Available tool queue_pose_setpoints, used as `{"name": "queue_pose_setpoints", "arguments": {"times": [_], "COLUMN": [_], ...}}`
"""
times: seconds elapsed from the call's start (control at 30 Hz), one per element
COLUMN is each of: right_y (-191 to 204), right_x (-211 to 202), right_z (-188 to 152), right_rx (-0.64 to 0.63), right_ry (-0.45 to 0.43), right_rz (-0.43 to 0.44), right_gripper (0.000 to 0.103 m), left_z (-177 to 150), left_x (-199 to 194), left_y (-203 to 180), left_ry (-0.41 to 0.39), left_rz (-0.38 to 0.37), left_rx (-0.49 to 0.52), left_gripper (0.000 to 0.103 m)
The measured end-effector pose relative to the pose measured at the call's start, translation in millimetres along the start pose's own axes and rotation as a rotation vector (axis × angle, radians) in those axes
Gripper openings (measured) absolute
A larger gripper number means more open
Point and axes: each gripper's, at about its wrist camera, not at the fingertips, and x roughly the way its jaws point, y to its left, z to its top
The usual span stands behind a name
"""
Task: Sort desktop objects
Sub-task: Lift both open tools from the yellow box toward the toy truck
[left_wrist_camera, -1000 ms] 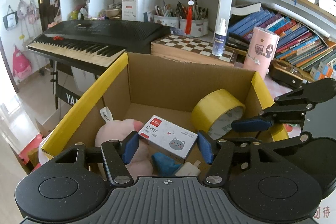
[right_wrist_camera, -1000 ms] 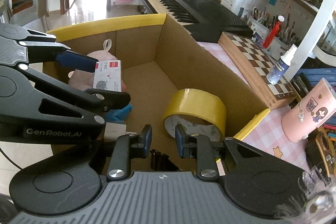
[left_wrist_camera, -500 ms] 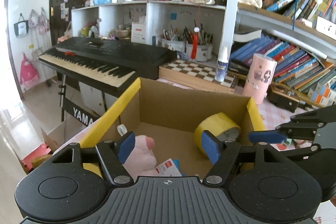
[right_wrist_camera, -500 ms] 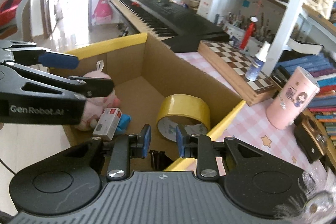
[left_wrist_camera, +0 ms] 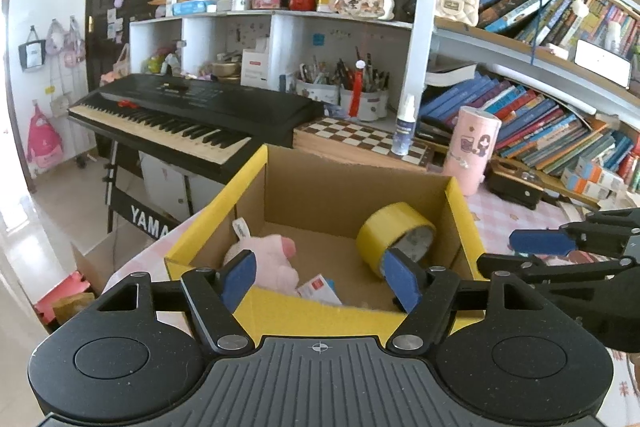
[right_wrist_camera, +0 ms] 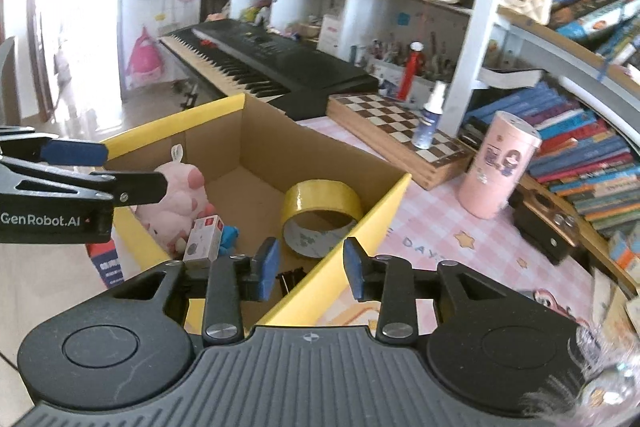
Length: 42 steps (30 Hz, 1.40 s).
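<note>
**Both tools empty above the sorting box**

Left wrist view first: the left tool (left_wrist_camera: pixel 319 275) hangs over the near yellow rim of the cardboard box (left_wrist_camera: pixel 256 171), its blue pads spread wide with nothing between them. Down inside lie the pink plush toy (left_wrist_camera: pixel 267 259), the small staple box (left_wrist_camera: pixel 320 289) beside it, and the yellow tape roll (left_wrist_camera: pixel 394 233) leaning toward the right wall. The right tool pokes in from the right edge, clear of the box.

Over to the right wrist view: the right tool (right_wrist_camera: pixel 310 269) is spread too, empty, poised above the box's yellow corner edge (right_wrist_camera: pixel 352 231). Black binder clips (right_wrist_camera: pixel 290 279) sit on the box floor just beyond its left pad. The pink-checked worktop (right_wrist_camera: pixel 460 247) stretches right, carrying a pink cylinder tin (right_wrist_camera: pixel 498 165), a spray bottle (right_wrist_camera: pixel 430 121) and a chessboard (right_wrist_camera: pixel 394 131).

My read: the next job is another pickup from the worktop. Best to lift clear of the rim first, then approach the next item with the pads wide and square across its narrow side.
</note>
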Motion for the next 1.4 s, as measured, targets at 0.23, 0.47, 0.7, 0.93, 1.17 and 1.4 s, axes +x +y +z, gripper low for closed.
{"name": "queue_pose_setpoints", "arguments": {"times": [0.23,0.47,0.7,0.93,1.17,1.4], "right_y": [9.2,29.9,56.7,82.3,96.2,102.0], "right_x": [-30.4,-56.7,-77.3,-91.4,-104.5,-115.7], "right_z": [-20.3,-43.9,-67.2,-88.5,-107.5,-122.5], "right_rx": [0.123,0.175,0.2,0.219,0.249,0.285], "right_ry": [-0.029,-0.021,0.009,0.048,0.071,0.099], "right_rz": [-0.089,-0.146,-0.153,-0.15,-0.183,-0.213], "right_gripper": [0.033,0.033,0.033,0.034,0.037,0.037], "left_z": [-13.5,-30.1,-49.5,-67.4,-86.2,-97.3], "left_x": [-24.5,-47.9,-68.8,-85.7,-96.3,-100.6], "left_y": [7.7,12.3,17.2,23.6,20.7,9.4], "left_ry": [-0.021,-0.005,0.015,0.036,0.071,0.098], "left_rz": [-0.022,-0.052,-0.071,-0.087,-0.105,-0.167], "left_rx": [-0.014,0.007,0.027,0.03,0.06,0.106], "left_gripper": [0.08,0.08,0.08,0.081,0.081,0.081]}}
